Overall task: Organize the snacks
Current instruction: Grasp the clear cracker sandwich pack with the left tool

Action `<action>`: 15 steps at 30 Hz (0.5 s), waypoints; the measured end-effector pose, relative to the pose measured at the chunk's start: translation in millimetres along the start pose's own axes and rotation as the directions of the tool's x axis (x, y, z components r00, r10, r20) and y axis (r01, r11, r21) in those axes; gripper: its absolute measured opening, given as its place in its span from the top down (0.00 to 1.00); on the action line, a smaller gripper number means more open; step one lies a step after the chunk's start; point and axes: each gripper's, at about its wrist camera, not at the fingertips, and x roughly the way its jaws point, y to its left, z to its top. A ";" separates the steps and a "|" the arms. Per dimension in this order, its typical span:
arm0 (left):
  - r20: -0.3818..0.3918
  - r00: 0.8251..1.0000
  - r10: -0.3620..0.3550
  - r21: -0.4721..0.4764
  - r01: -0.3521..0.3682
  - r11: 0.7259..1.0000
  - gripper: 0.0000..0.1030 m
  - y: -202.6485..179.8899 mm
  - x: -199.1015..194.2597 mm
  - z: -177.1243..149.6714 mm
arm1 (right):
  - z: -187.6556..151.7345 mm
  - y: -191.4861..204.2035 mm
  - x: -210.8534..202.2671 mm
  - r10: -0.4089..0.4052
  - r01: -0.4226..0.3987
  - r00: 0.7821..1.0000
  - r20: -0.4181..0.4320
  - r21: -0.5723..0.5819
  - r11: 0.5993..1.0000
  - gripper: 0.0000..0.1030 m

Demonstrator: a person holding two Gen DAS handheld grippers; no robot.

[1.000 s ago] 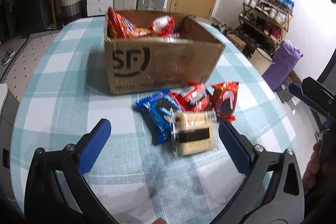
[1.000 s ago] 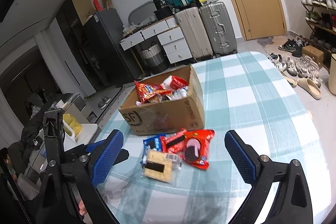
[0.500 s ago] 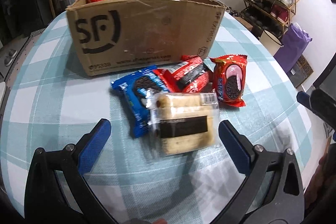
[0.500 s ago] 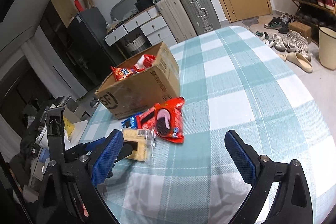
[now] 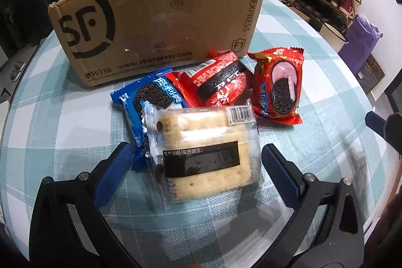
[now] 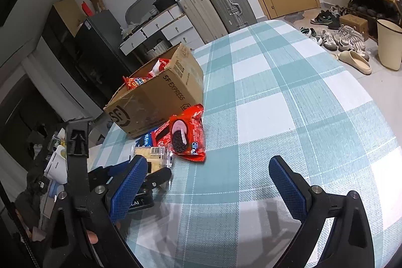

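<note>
Clear plastic wraps the cracker pack (image 5: 204,152), which lies flat on the checked tablecloth (image 5: 62,117) between the two blue pads of the left gripper (image 5: 198,165). The pads stand wide apart on either side of it, one by each short end, and whether either pad touches the wrapper cannot be told. The pack's far left corner overlaps a blue cookie packet (image 5: 148,102), so much of that packet is covered. Behind them a red packet (image 5: 218,84) lies tilted, its lower edge hidden by the cracker pack, and just to the right sits a red cookie packet (image 5: 279,87) with a pink-filled biscuit pictured on it. All four snacks rest just in front of the cardboard box (image 5: 160,19), which stands on the cloth with its printed side facing the left wrist camera; only the tips of red wrappers show over its rim from there.

From the right wrist camera the same box (image 6: 160,97) is open-topped and holds red snack bags (image 6: 137,81), though their print is too small to read. The right gripper (image 6: 208,182) hovers over bare cloth to the right of the pile, its fingers spread wide with nothing between them. The left gripper's body blocks most of the cracker pack (image 6: 154,155) in that view.
</note>
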 end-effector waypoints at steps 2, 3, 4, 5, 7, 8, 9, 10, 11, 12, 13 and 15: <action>0.017 1.000 -0.010 -0.003 0.010 1.000 0.13 2.2 -2.1 0.5 | -0.4 -0.4 0.1 0.002 -0.002 1.000 0.000 0.001 1.000 0.04; 0.028 0.999 -0.042 -0.006 0.043 0.999 0.20 4.7 -3.6 1.3 | -0.9 -0.9 0.1 0.002 -0.002 1.000 0.000 0.003 1.000 0.04; 0.028 0.998 -0.055 -0.008 0.055 0.998 0.28 7.2 -3.8 1.4 | -1.5 -2.0 1.0 0.003 -0.003 1.000 -0.003 0.005 1.000 0.04; 0.031 0.997 -0.067 -0.012 0.067 0.998 0.34 10.6 -4.1 1.0 | -1.9 -2.6 1.7 0.004 -0.004 1.000 -0.004 0.007 1.000 0.04; 0.045 0.993 -0.108 -0.024 0.109 0.994 0.38 18.8 -5.0 1.4 | -3.4 -3.2 3.0 0.005 -0.005 1.000 -0.006 0.009 1.000 0.04; 0.045 0.992 -0.117 -0.025 0.118 0.993 0.40 21.6 -5.1 0.7 | -4.0 -3.5 3.8 0.005 -0.005 1.000 -0.008 0.010 1.000 0.04; 0.046 0.990 -0.131 -0.025 0.132 0.991 0.42 23.9 -5.6 -2.1 | -4.8 -3.5 4.4 0.005 -0.005 1.000 -0.009 0.012 1.000 0.04; 0.053 0.988 -0.146 -0.031 0.148 0.988 0.46 27.4 -5.6 -2.6 | -5.2 -3.5 5.2 0.006 -0.005 1.000 -0.010 0.014 1.000 0.04; 0.052 0.987 -0.151 -0.031 0.153 0.988 0.46 29.7 -6.3 -4.4 | -5.7 -3.1 5.6 0.006 -0.005 1.000 -0.011 0.014 1.000 0.04; 0.051 0.986 -0.157 -0.029 0.159 0.987 0.46 31.4 -6.0 -4.9 | -5.9 -2.6 6.4 0.006 -0.006 1.000 -0.013 0.013 1.000 0.04; 0.052 0.986 -0.159 -0.028 0.160 0.987 0.46 32.3 -5.4 -4.1 | -6.4 -1.8 6.9 0.006 -0.006 1.000 -0.014 0.011 1.000 0.04; 0.051 0.985 -0.165 -0.029 0.166 0.986 0.46 32.9 -5.7 -5.4 | -6.2 -0.2 8.5 0.006 -0.005 1.000 -0.017 0.008 1.000 0.04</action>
